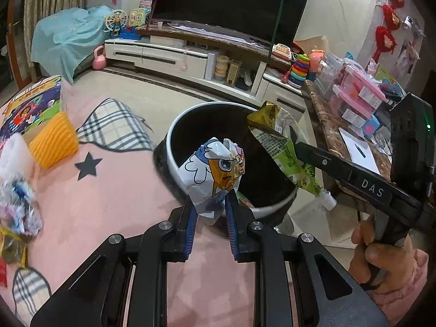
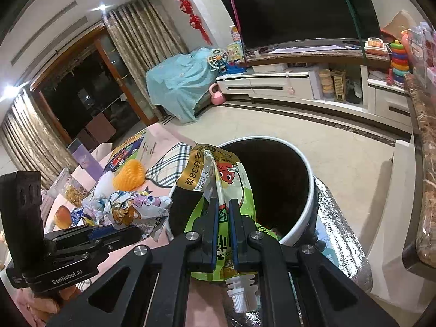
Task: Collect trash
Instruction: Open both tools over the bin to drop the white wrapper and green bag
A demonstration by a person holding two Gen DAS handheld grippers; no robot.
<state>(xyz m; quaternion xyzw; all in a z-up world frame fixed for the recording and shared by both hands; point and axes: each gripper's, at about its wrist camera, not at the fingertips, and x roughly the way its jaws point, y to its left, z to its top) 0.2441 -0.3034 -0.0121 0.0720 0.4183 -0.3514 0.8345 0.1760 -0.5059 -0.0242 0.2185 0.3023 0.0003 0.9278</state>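
Holding both pieces over the bin [image 1: 174, 147] for dropping, the left gripper [image 1: 211, 212] pinches a crumpled cartoon wrapper [image 1: 215, 169], while the right gripper [image 2: 223, 209], nearly closed, clamps a green spouted pouch [image 2: 218, 174].

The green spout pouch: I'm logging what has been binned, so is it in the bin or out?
Out. The right hand-held gripper grips the green spout pouch above the bin rim.

Two gripper-mounted fisheye cameras look steeply down, close over a trash bin [image 1: 174, 147] beside a pink mat [image 1: 117, 190].
Both face the television [image 2: 299, 8]; each view catches the bin [image 2: 308, 190], mat and opposite gripper.
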